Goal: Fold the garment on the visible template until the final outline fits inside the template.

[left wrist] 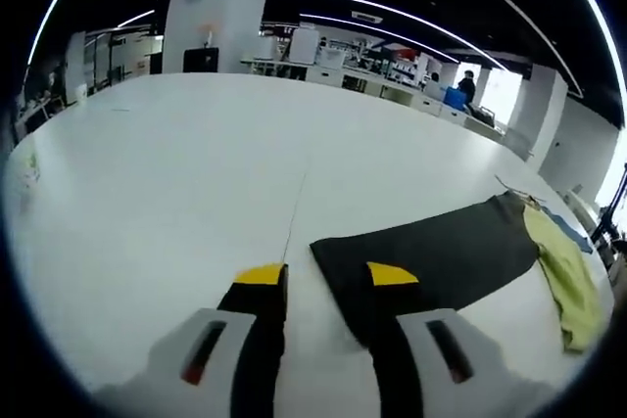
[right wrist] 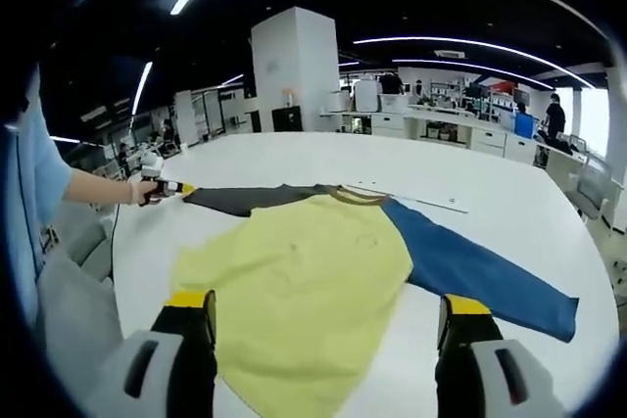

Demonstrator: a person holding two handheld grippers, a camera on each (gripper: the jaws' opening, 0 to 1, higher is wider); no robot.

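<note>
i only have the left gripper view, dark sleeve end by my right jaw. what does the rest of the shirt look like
Observer: In the right gripper view the garment lies spread flat on the white table, with a yellow body.
Operator: other sleeve same colour
Observer: No, the blue sleeve stretches out the opposite way from the dark sleeve.
Operator: where's my gripper from there
Observer: The left gripper sits at the dark sleeve's cuff end, held by a hand.
Operator: right gripper holding anything
Observer: No, the right gripper is open, jaws wide over the yellow hem.
</note>
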